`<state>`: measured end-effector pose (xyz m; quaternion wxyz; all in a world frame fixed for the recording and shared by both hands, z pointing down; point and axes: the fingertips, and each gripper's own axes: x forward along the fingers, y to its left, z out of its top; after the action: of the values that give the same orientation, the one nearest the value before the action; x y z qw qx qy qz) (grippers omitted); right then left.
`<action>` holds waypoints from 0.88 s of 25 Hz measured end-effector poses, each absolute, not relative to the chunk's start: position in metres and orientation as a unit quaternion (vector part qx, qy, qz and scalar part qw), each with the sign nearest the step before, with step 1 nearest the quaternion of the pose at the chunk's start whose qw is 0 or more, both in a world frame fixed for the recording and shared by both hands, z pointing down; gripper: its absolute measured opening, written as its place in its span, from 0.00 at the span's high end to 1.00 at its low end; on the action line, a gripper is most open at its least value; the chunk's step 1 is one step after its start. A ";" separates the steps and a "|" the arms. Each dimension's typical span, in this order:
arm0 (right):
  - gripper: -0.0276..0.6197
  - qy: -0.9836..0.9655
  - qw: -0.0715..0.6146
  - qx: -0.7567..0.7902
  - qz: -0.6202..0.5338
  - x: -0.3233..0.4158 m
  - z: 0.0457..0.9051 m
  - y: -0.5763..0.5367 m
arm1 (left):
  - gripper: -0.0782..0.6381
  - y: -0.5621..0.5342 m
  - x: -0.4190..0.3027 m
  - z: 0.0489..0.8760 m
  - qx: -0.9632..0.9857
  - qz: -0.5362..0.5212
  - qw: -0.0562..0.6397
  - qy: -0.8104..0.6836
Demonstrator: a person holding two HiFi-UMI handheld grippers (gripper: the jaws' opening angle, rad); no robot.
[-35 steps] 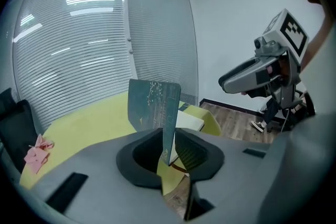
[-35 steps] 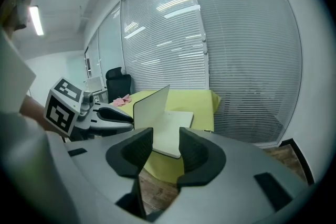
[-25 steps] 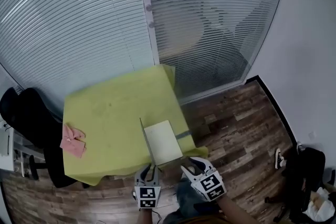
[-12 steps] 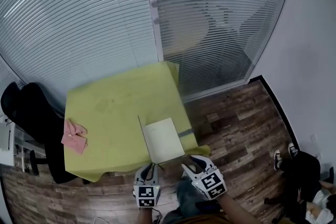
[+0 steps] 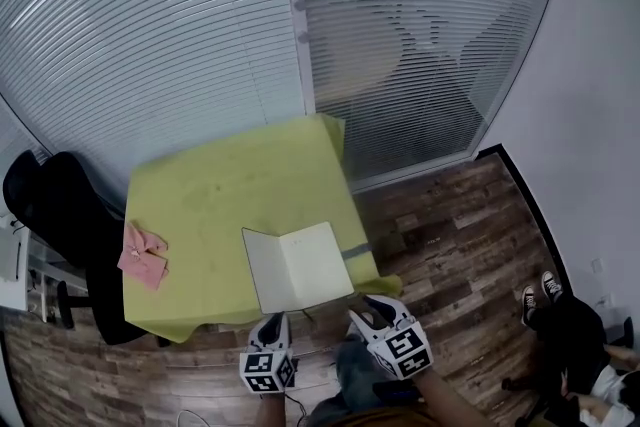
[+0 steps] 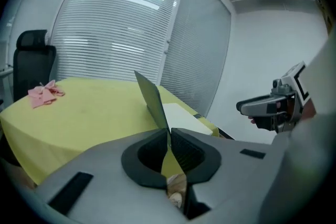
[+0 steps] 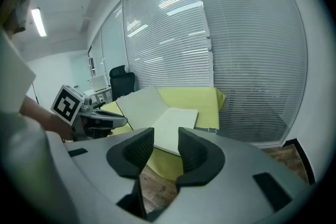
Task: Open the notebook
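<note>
The notebook (image 5: 315,265) lies at the near edge of the yellow-clothed table (image 5: 220,195), its white page up. Its cover (image 5: 262,273) is lifted and leans out to the left. My left gripper (image 5: 276,321) grips the near edge of that cover (image 6: 151,99), and its jaws are closing on it. The cover runs up through the narrow gap of the left gripper (image 6: 168,136). My right gripper (image 5: 365,312) hangs off the table's near right corner, apart from the notebook (image 7: 170,126). The right gripper (image 7: 165,147) stands open with nothing between its jaws.
A crumpled pink cloth (image 5: 140,255) lies at the table's left edge. A black office chair (image 5: 50,205) stands left of the table. Glass walls with blinds (image 5: 300,35) run behind it. The floor is wood plank, with shoes (image 5: 545,290) at the right.
The cover, nearly upright before, has swung open to the left. My left gripper moved left with it and rolled. The right gripper has stayed put.
</note>
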<state>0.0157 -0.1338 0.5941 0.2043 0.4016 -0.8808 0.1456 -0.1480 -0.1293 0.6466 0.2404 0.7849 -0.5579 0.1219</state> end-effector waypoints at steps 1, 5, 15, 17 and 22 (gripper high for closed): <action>0.72 -0.881 0.204 0.401 0.146 0.015 0.594 -0.134 | 0.83 -0.128 -0.152 0.649 0.779 0.115 0.252 -0.563; 0.72 -0.881 0.206 0.398 0.150 0.015 0.597 -0.134 | 0.83 -0.124 -0.164 0.660 0.758 0.086 0.292 -0.577; 0.72 -0.879 0.204 0.402 0.157 0.016 0.603 -0.145 | 0.81 -0.124 -0.188 0.704 0.688 -0.008 0.412 -0.598; 0.72 -0.878 0.202 0.404 0.157 0.015 0.603 -0.147 | 0.80 -0.125 -0.190 0.718 0.669 -0.026 0.444 -0.595; 0.72 -0.878 0.187 0.412 0.158 0.016 0.593 -0.138 | 0.63 -0.110 -0.199 0.731 0.626 -0.040 0.487 -0.608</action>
<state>0.0164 -0.1383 0.5931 0.1871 0.4116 -0.8779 0.1576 -0.1987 -0.1101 0.7312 0.4866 0.6262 -0.6079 -0.0400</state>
